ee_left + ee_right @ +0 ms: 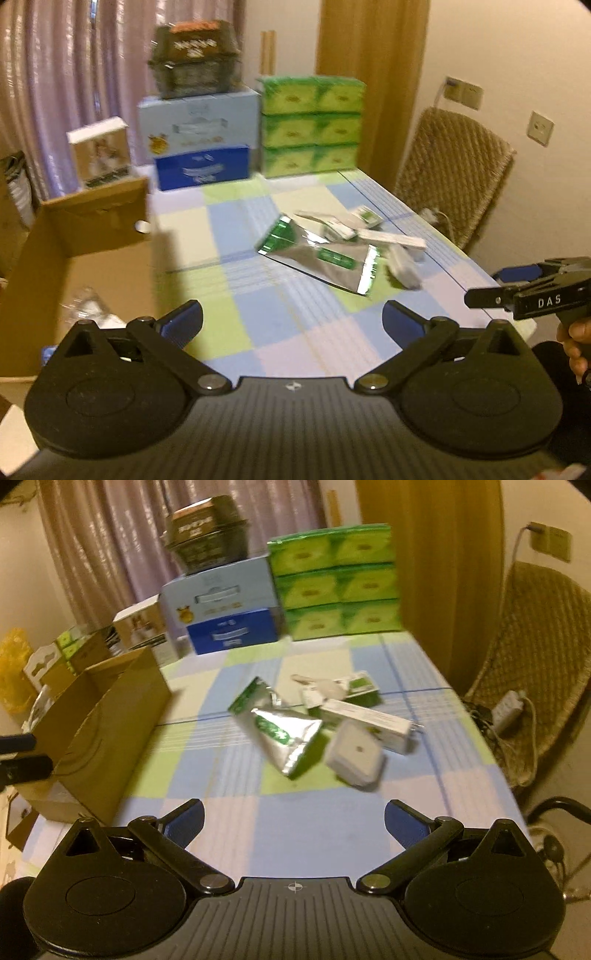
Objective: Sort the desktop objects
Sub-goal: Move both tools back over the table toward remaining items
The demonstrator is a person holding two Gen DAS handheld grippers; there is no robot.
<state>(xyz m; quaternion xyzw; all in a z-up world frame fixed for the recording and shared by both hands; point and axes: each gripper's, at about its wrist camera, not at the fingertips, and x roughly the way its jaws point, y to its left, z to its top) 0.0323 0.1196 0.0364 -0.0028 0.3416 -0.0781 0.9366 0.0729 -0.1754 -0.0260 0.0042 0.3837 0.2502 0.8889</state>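
On the checked tablecloth (229,830) ahead of me lies a loose heap of things to sort: a silver and green foil pouch (284,738), a long white carton (369,720) lying across it, a small white square box (354,758) at the near edge of the heap, and a green and white packet (364,686) at the far side. They overlap and touch one another. My right gripper (294,821) hangs above the cloth short of the heap, its fingers spread wide and holding nothing. My left gripper (291,319) is likewise spread wide and empty, near the open cardboard box (96,229) at the left edge of the table. Inside that box I can make out something pale and crinkled, perhaps clear wrapping (88,310), though blur makes it hard to tell. From the left wrist view the same foil pouch (321,254) sits near the middle of the cloth, well apart from the box. Against the far curtain stand a pale blue carton (221,594) with a dark tub (207,535) on top, a dark blue box (232,631) in front, and stacked green packs (336,579) just beside them.
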